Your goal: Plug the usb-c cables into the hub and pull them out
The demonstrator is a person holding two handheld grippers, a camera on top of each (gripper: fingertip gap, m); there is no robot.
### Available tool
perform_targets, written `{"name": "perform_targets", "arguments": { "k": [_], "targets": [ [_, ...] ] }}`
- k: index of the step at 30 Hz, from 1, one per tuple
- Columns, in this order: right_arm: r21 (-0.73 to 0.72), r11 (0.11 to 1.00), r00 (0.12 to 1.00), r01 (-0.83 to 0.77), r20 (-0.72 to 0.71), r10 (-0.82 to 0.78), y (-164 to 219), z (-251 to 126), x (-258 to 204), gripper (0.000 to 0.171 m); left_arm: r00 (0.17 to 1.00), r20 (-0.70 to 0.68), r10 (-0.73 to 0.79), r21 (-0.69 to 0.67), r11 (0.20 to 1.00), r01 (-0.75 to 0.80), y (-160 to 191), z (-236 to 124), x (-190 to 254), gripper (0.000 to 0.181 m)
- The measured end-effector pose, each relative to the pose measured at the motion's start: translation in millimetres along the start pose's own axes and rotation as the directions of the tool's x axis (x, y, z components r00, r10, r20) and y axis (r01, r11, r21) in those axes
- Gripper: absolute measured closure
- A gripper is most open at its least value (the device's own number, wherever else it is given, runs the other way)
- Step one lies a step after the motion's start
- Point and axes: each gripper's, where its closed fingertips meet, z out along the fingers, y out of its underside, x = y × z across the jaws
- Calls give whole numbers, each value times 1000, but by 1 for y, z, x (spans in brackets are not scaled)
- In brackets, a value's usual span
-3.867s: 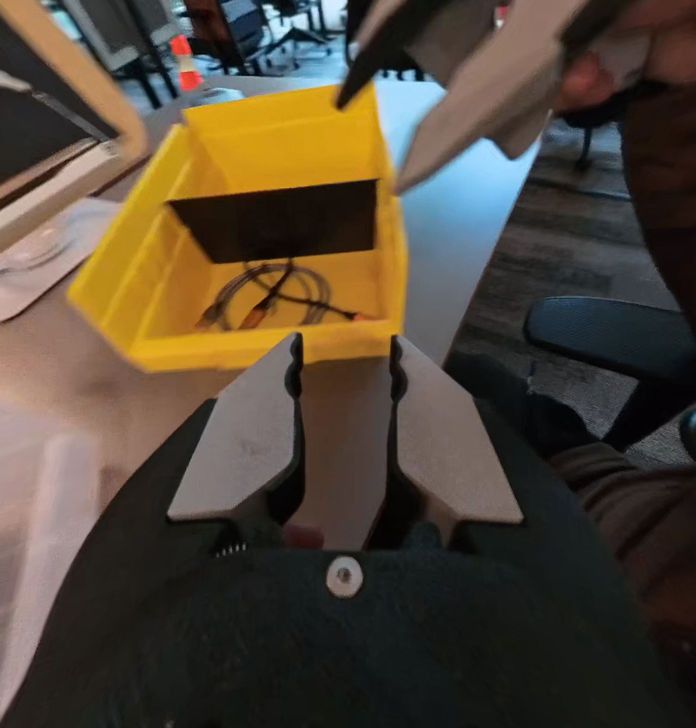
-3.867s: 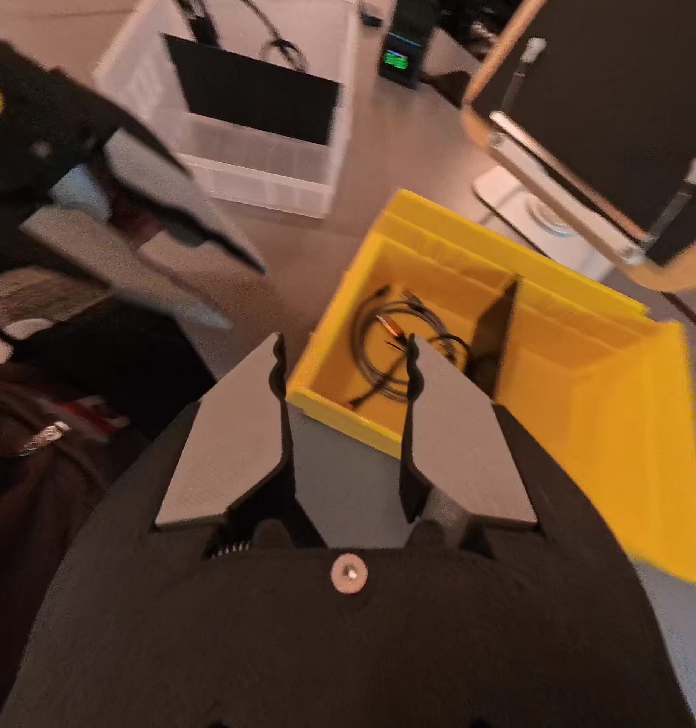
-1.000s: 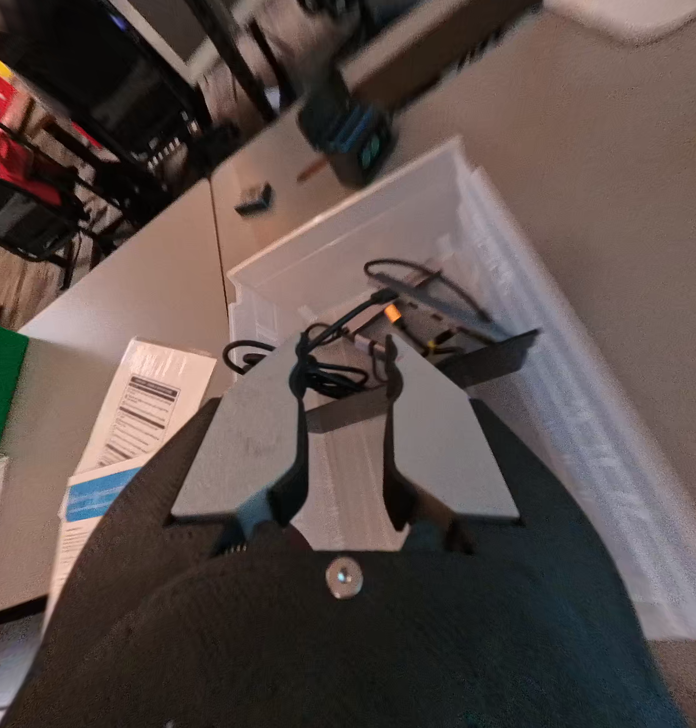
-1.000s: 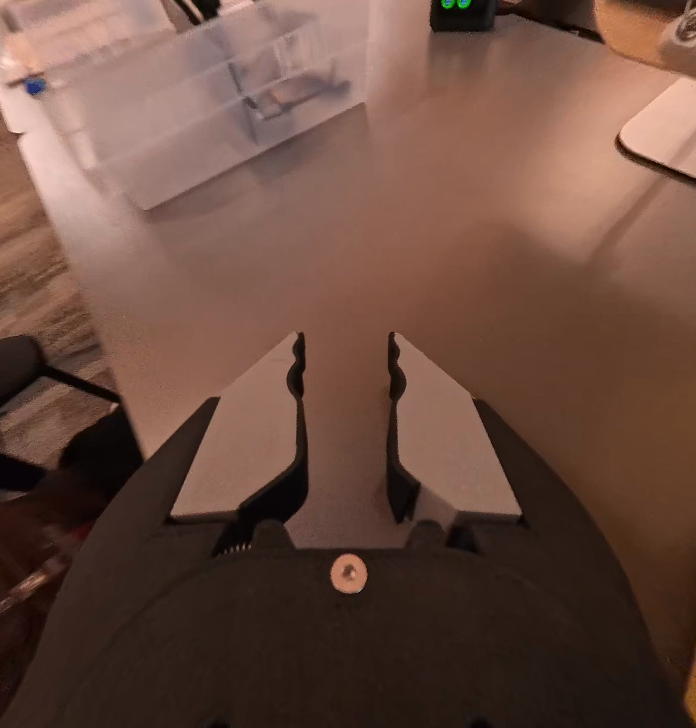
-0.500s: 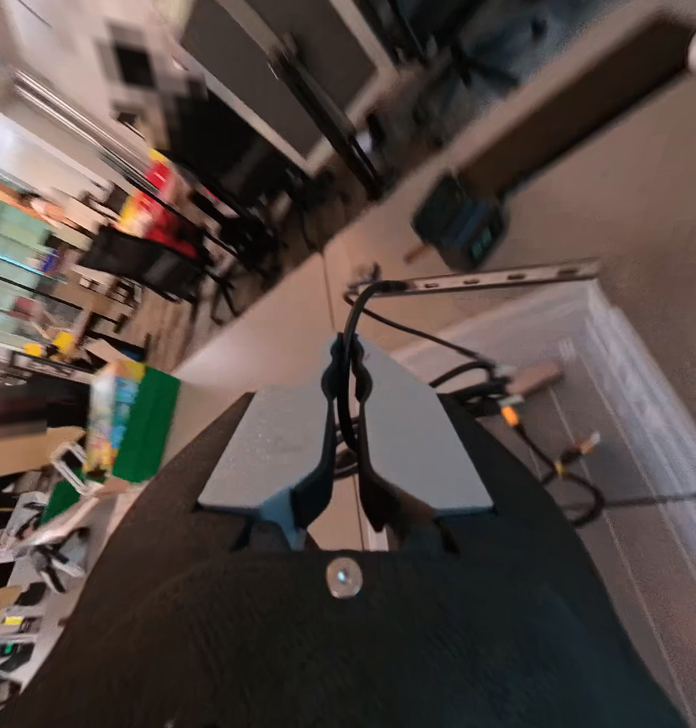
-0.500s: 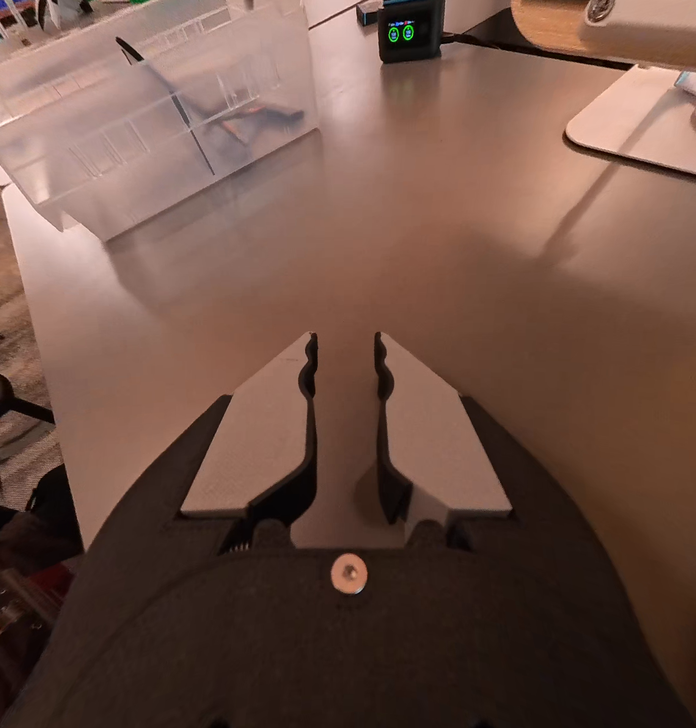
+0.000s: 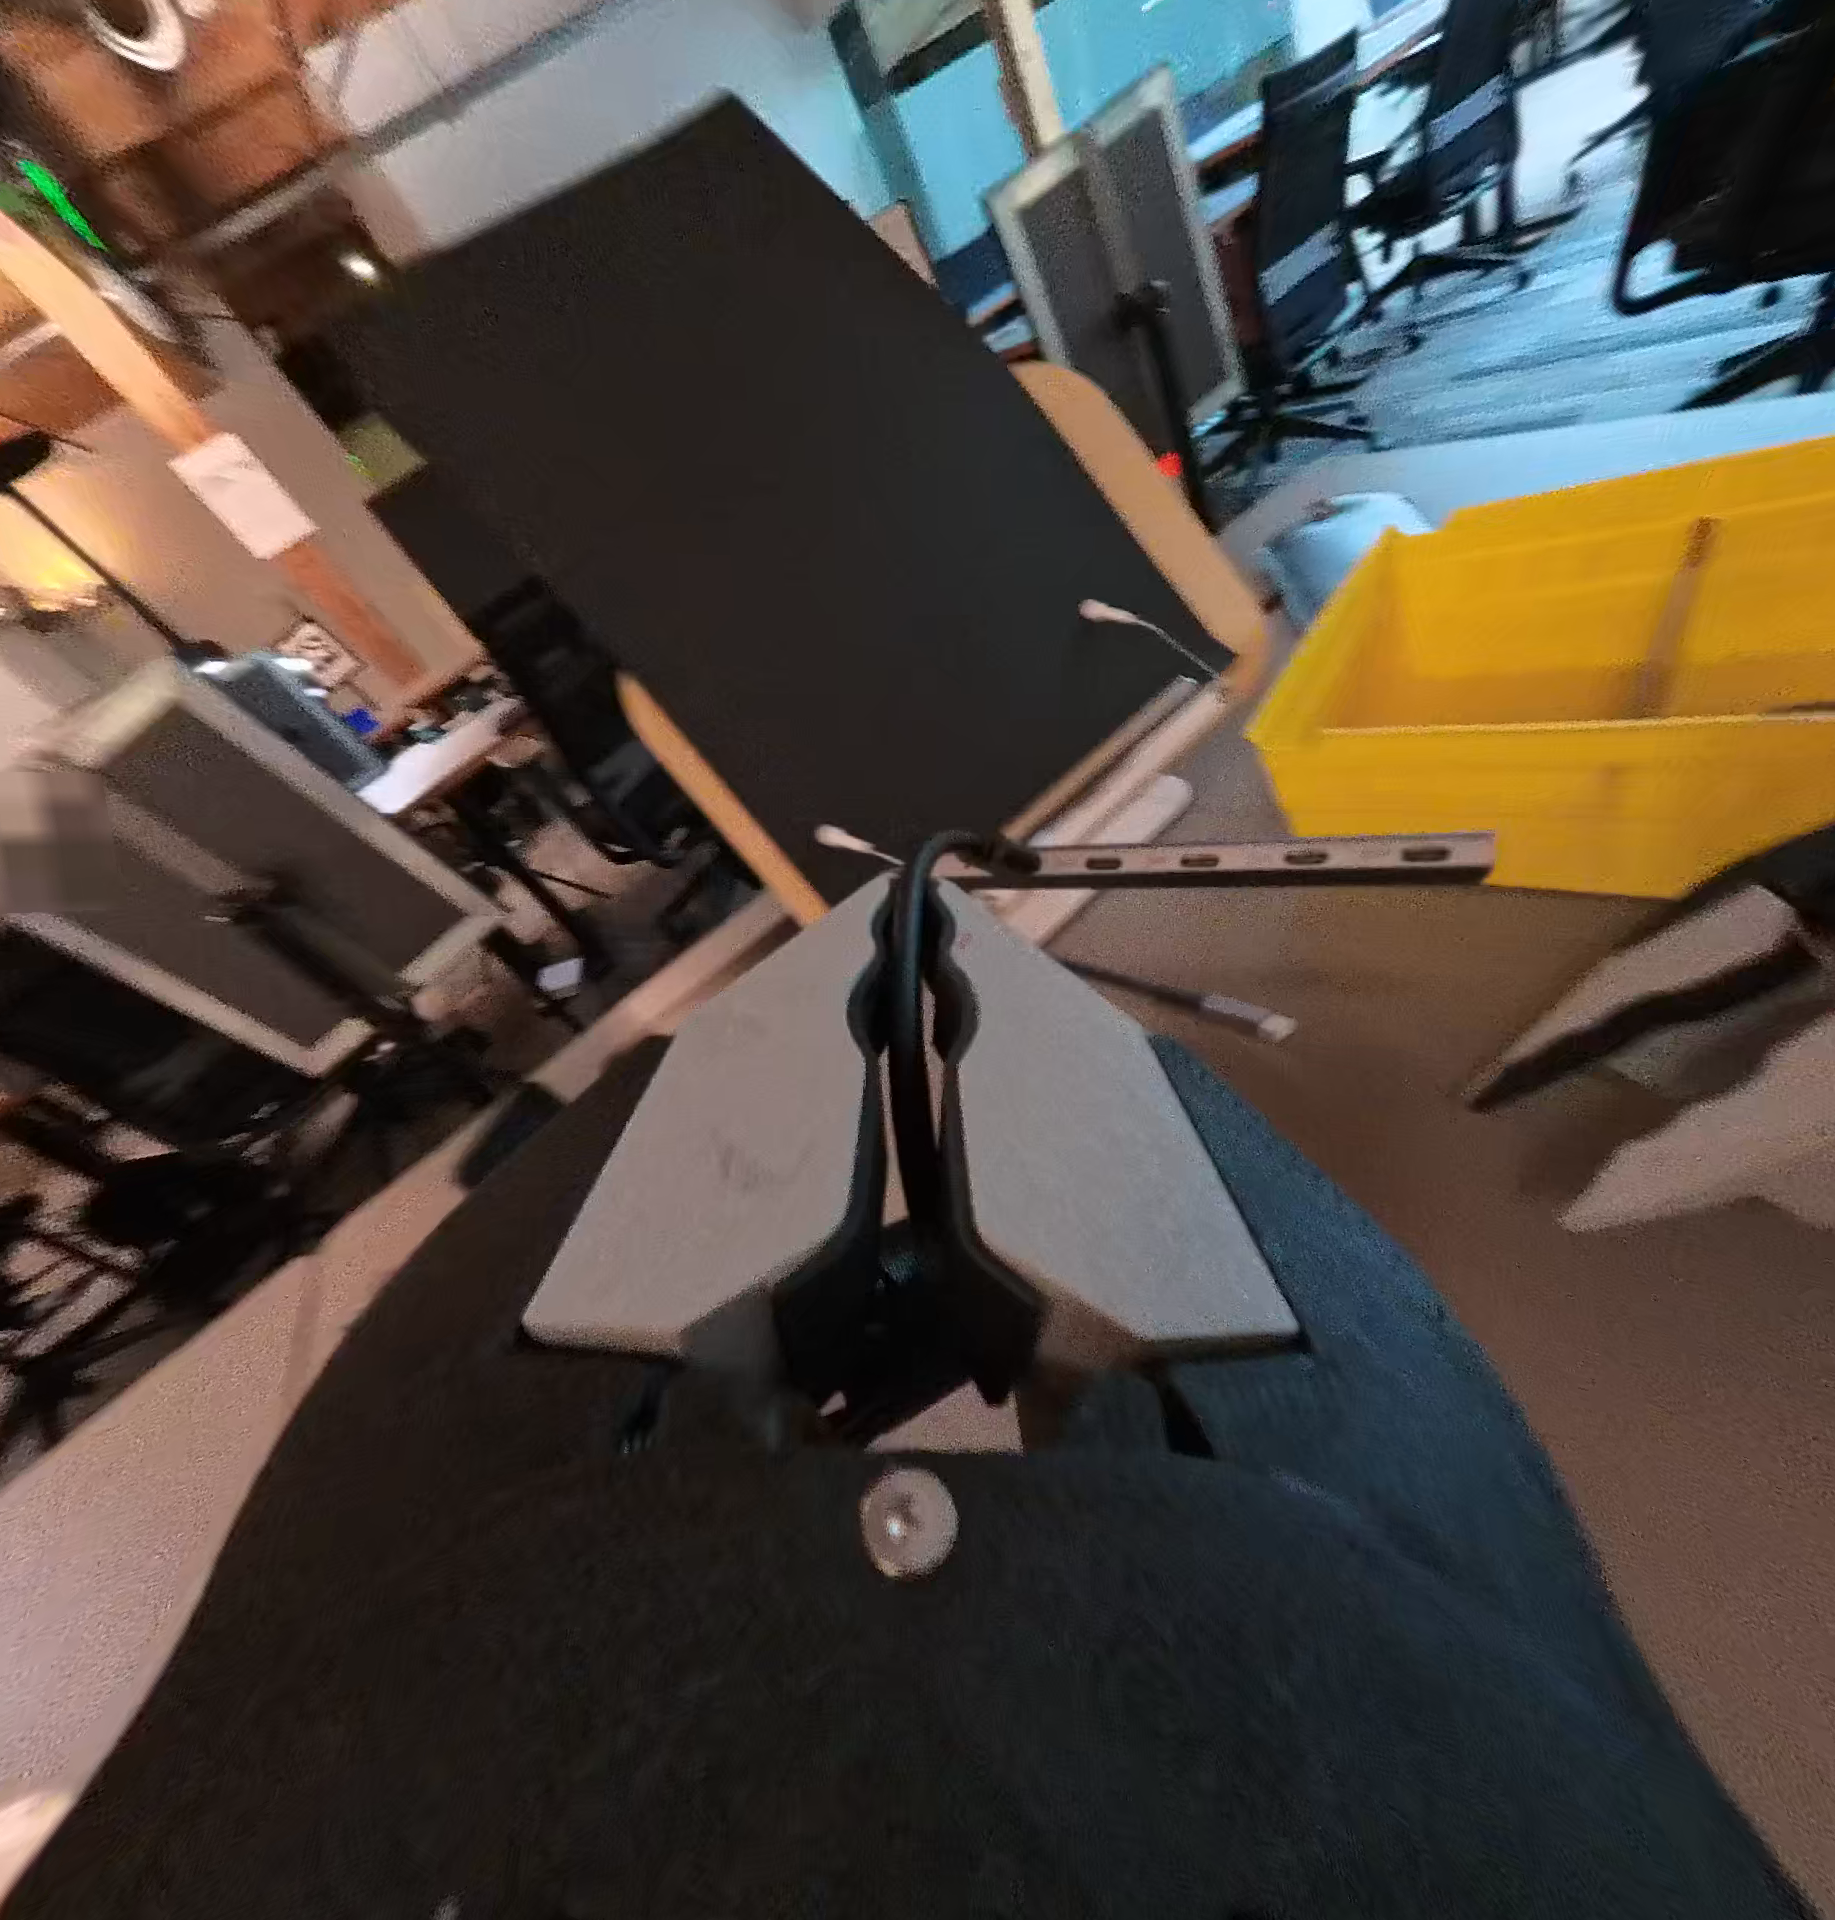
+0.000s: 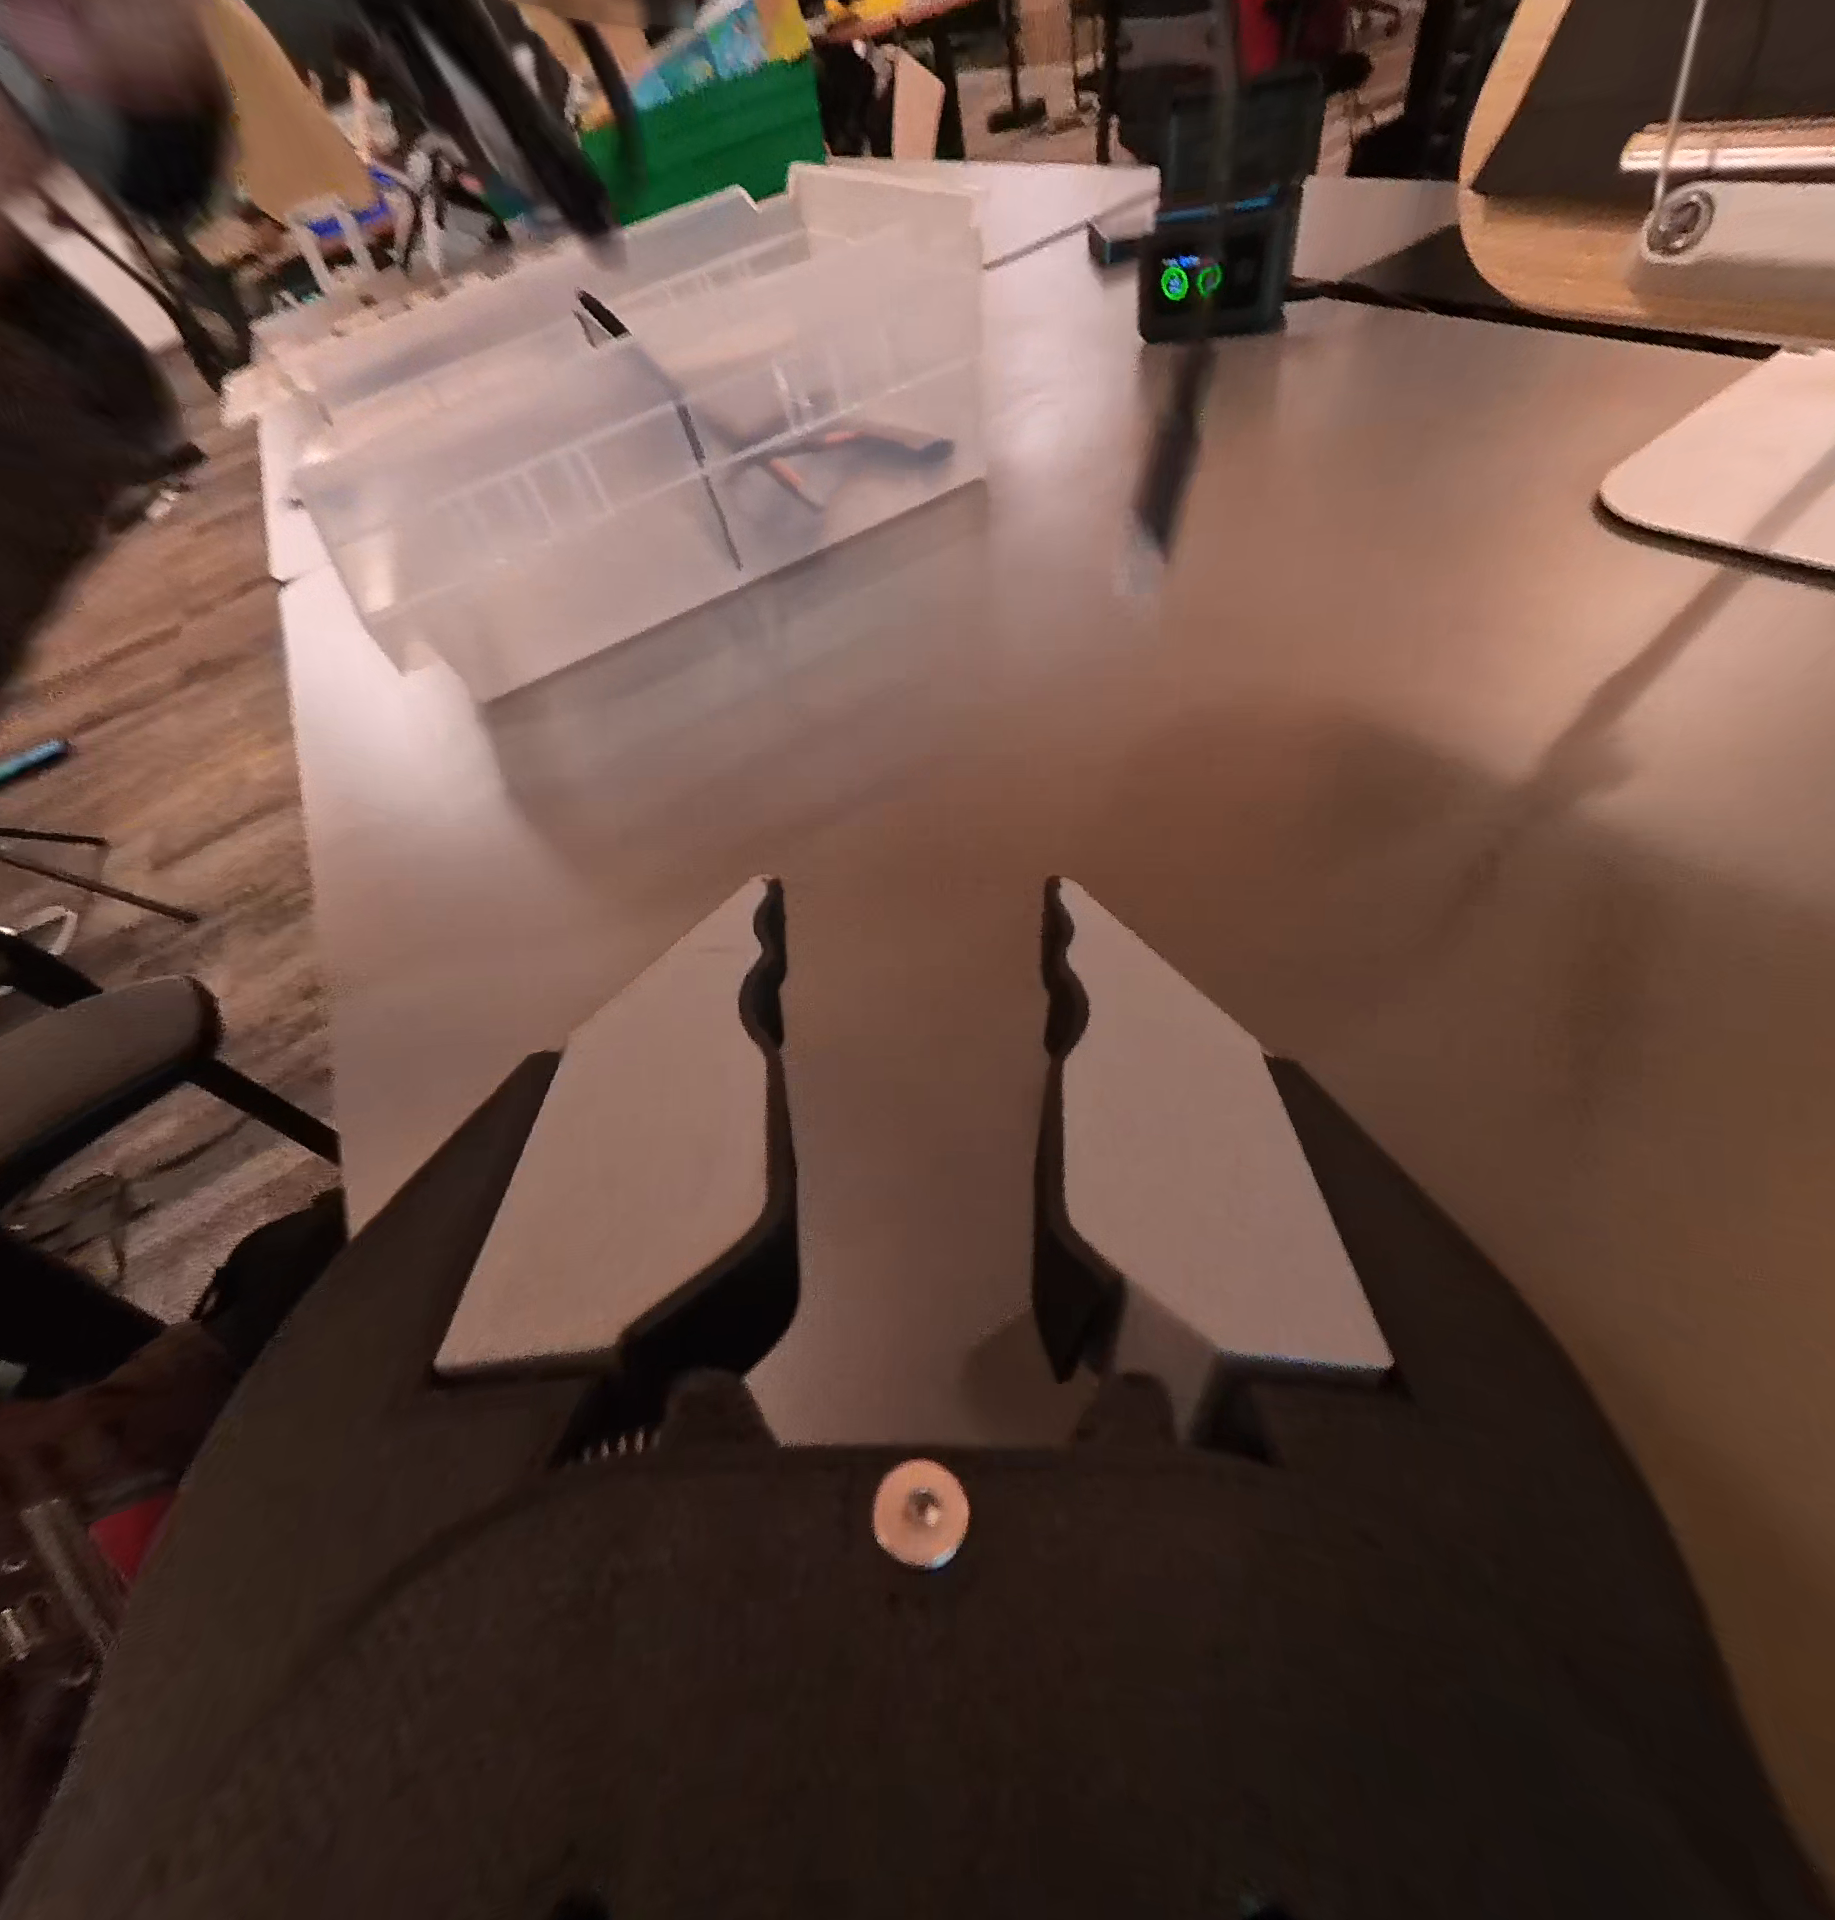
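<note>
My left gripper is shut on the thin black cable of the hub. The hub is a long grey bar with several ports, held in the air and sticking out to the right above the table. In the right wrist view it shows as a blurred dark bar. My right gripper is open and empty, low over the bare table; it also shows blurred in the left wrist view. Cables with orange ends lie in a clear plastic bin.
A yellow bin with a divider stands at the right. A large black monitor with its white stand base is at the back. A small black device with green lights sits behind the clear bin. The table's left edge drops to the floor.
My left gripper closed on the hub's cable in the clear bin, lifted the hub out and swung it right toward the yellow bin. My right gripper opened wider.
</note>
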Motion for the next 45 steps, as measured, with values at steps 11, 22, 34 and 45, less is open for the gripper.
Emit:
{"name": "perform_targets", "arguments": {
  "k": [11, 22, 34, 45],
  "targets": [
    [141, 988, 993, -55, 115, 39, -16, -21, -9, 103, 947, -262, 185, 323, 942, -95, 59, 43, 118, 181],
    [-10, 996, 935, 90, 346, -81, 7, -3, -63, 109, 722, -647, 245, 368, 930, 15, 87, 26, 157, 181],
    [-106, 845, 851, 524, 14, -525, -49, -46, -43, 110, 580, -771, 263, 390, 915, 104, 77, -11, 167, 181],
    [-364, 679, 765, 637, 400, -504, 28, -15, -54, 137, 487, -841, 234, 342, 929, 143, 84, -22, 172, 181]
  ]
}}
